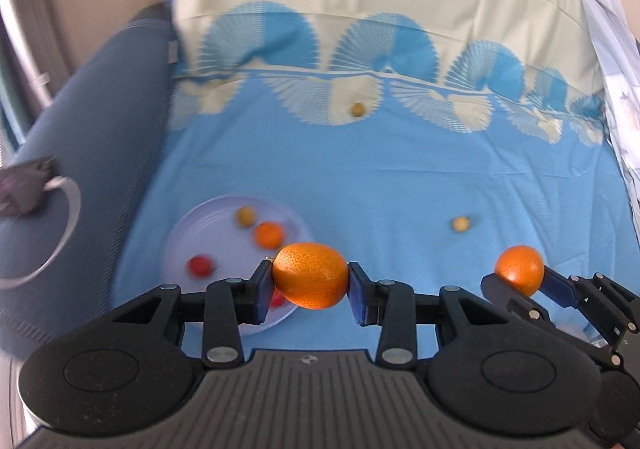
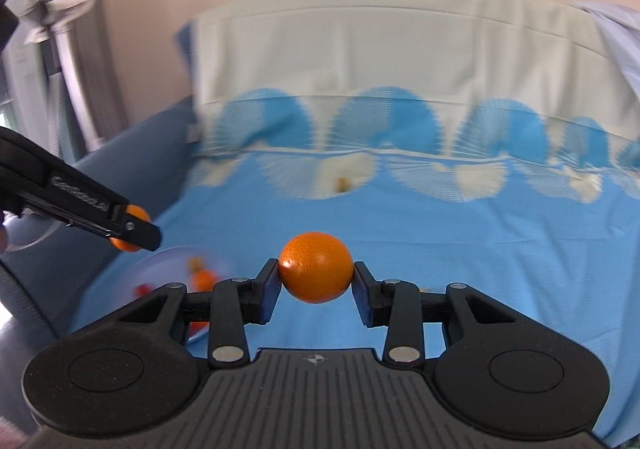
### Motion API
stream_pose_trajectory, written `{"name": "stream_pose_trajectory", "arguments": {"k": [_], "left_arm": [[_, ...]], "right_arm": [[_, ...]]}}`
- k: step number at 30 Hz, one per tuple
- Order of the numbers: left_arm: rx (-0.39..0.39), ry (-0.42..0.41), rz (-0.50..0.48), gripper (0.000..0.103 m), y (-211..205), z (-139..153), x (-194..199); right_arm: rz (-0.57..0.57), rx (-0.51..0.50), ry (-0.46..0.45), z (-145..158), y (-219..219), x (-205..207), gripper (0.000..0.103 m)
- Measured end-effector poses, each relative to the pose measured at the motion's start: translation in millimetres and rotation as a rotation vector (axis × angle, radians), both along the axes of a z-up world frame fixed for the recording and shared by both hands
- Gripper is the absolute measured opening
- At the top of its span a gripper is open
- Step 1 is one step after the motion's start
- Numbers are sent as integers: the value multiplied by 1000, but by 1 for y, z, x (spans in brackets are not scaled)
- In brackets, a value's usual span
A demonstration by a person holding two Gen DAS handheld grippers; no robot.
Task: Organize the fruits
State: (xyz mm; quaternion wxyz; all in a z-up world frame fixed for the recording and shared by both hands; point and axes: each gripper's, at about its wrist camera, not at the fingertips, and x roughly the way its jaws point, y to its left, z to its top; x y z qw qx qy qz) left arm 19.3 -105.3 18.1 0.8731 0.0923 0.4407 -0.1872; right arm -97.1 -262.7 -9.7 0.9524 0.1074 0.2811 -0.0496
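Between the left gripper [image 1: 311, 276] fingers sits one orange [image 1: 311, 276], clamped; right gripper [image 2: 316, 273] grips another orange [image 2: 316, 273]. I'd lower both gently over the plate [image 1: 180, 233] beyond the left fingers, releasing low.

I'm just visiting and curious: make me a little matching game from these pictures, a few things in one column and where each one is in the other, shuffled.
Things:
1. larger orange
2. rounder orange
3. red fruit
4. small yellowish fruit

Places:
A. lying loose on the blue sheet
B. on the pale plate
C. clamped in the left gripper
D. clamped in the right gripper

Pairs: 1-C, 2-D, 3-B, 4-A
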Motion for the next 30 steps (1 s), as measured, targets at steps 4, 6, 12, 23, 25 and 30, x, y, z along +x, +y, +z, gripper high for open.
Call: {"name": "stream_pose_trajectory", "arguments": {"k": [4, 6, 12, 23, 25, 30], "left_arm": [[-23, -4, 41, 43, 48, 6, -24], [-29, -14, 52, 43, 68, 7, -33], [-55, -21, 94, 43, 114, 8, -54], [-118, -35, 156, 43, 153, 14, -67], [-123, -38, 158, 43, 155, 15, -66], [-128, -38, 158, 43, 155, 15, -67]], "right_arm": [[80, 6, 10, 11, 49, -13, 40], [113, 1, 20, 13, 70, -19, 40], [186, -66, 37, 19, 118, -34, 40], [231, -140, 10, 37, 145, -41, 40], [237, -148, 8, 38, 147, -41, 40], [232, -150, 8, 38, 148, -43, 40]]}}
